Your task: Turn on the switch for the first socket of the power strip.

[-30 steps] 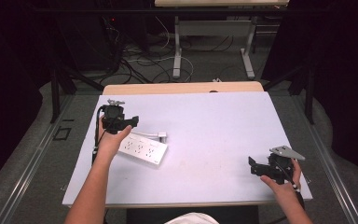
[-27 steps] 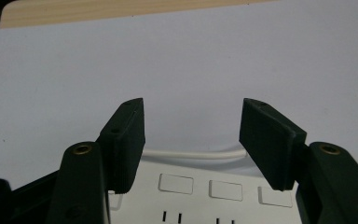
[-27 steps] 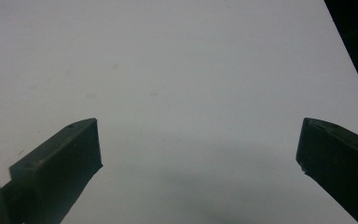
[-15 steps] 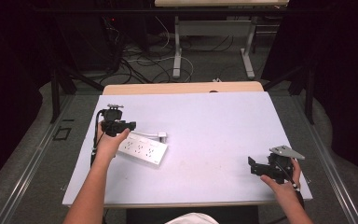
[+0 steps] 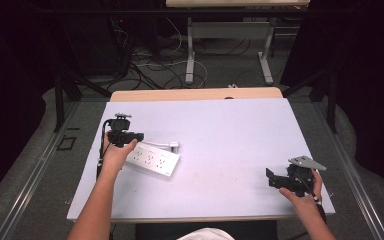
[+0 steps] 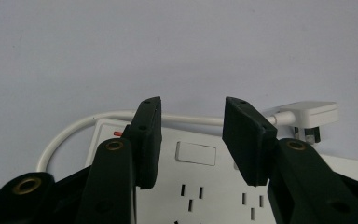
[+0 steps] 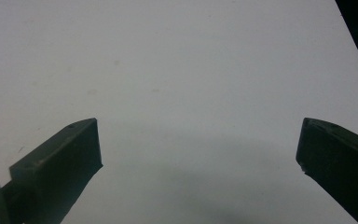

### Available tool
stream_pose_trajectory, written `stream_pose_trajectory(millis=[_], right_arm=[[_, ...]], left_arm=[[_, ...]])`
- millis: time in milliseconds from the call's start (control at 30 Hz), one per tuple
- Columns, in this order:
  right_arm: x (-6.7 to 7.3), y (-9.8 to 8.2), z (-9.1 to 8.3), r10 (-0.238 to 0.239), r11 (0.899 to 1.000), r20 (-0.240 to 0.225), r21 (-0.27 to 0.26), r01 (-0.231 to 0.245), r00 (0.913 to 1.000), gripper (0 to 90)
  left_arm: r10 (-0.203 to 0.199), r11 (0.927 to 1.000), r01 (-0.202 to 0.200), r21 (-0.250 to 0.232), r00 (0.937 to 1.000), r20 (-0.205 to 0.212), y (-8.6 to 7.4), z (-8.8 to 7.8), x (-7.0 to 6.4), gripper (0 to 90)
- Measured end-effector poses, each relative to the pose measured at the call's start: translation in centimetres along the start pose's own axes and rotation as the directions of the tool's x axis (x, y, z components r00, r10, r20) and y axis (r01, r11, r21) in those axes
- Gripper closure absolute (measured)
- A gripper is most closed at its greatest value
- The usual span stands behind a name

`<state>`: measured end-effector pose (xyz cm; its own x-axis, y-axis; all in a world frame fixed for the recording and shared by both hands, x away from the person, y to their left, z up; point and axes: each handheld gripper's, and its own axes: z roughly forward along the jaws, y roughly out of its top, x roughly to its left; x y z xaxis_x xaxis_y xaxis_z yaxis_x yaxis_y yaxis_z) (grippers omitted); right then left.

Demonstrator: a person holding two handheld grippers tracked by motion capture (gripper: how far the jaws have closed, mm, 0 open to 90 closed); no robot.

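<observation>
The white power strip [image 5: 152, 159] lies at centre-left of the high view on the table [image 5: 230, 135], long axis running from upper left to lower right. Its cord loops to a white plug [image 5: 173, 146] just beside its upper edge.

The left gripper [image 5: 136, 136] hovers over the strip's upper-left end. Its jaws have just been closing and stand partly open; in the left gripper view they straddle the rocker switch [image 6: 196, 153] without gripping anything.

The right gripper [image 5: 270, 178], at lower right, rests well apart from the strip, jaws wide and empty.

The left hand [image 5: 116, 155] is the nearer; the strip lies directly ahead of and beneath its jaws.
</observation>
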<state>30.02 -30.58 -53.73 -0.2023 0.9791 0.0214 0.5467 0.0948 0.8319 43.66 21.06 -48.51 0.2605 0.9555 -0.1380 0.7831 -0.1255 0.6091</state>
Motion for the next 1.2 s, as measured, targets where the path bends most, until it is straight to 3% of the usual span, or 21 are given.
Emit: stream_pose_trajectory(millis=[133, 200, 300, 533, 700, 1200], right_arm=[[0.0, 0.0, 0.0, -0.004, 1.0, -0.008, 0.006, 0.004, 1.0, 0.0], [0.0, -0.1, 0.2, 0.001, 1.0, 0.005, -0.018, -0.001, 1.0, 0.0], [-0.1, 0.0, 0.0, -0.006, 1.0, -0.012, 0.006, 0.006, 0.9999, 0.0], [-0.1, 0.0, 0.1, -0.011, 1.0, -0.009, 0.002, 0.011, 0.9999, 0.0], [-0.1, 0.0, 0.1, -0.017, 1.0, -0.017, 0.012, 0.017, 0.9997, 0.0], [-0.2, -0.1, 0.2, -0.009, 1.0, -0.023, 0.021, 0.01, 0.9997, 0.0]], left_arm=[[-0.004, 1.0, 0.004, 0.007, 0.9999, -0.011, -0.1, 0.4, 0.1, 58.7], [-0.001, 0.9999, 0.002, 0.011, 0.9999, -0.015, -0.2, 0.5, 0.2, 59.0], [0.0, 0.9998, 0.0, 0.022, 0.9998, -0.019, -0.3, 0.8, 0.3, 60.0], [0.007, 0.998, -0.006, 0.063, 0.9998, -0.021, -0.3, 1.1, 0.7, 62.8], [0.001, 0.9982, 0.001, 0.06, 0.9995, -0.032, -0.5, 1.5, 0.8, 66.4], [0.024, 0.995, -0.022, 0.097, 0.9995, -0.019, -0.7, 2.1, 0.6, 76.6]])
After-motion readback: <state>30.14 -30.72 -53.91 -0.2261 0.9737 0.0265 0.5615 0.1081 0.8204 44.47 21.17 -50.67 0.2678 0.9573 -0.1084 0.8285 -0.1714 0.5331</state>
